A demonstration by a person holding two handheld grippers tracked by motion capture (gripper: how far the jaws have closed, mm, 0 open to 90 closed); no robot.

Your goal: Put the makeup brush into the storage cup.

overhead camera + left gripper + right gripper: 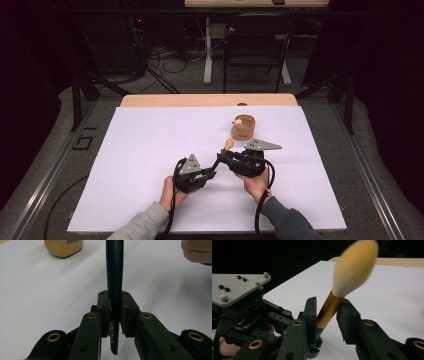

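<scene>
Over the white desk (150, 150), the left tool (115, 312) clenches the dark handle of a makeup brush (337, 302); the right tool (327, 315) brackets its gold collar, not visibly pressing, near a tan cup (243, 127).

White sheet (150, 165) covering the table, wooden tabletop edge (207, 100) at the far side, small tan wooden cup (243, 127) standing on the sheet — something pale inside, black chair (257, 45) and tangled cables (160, 55) on the floor beyond
</scene>
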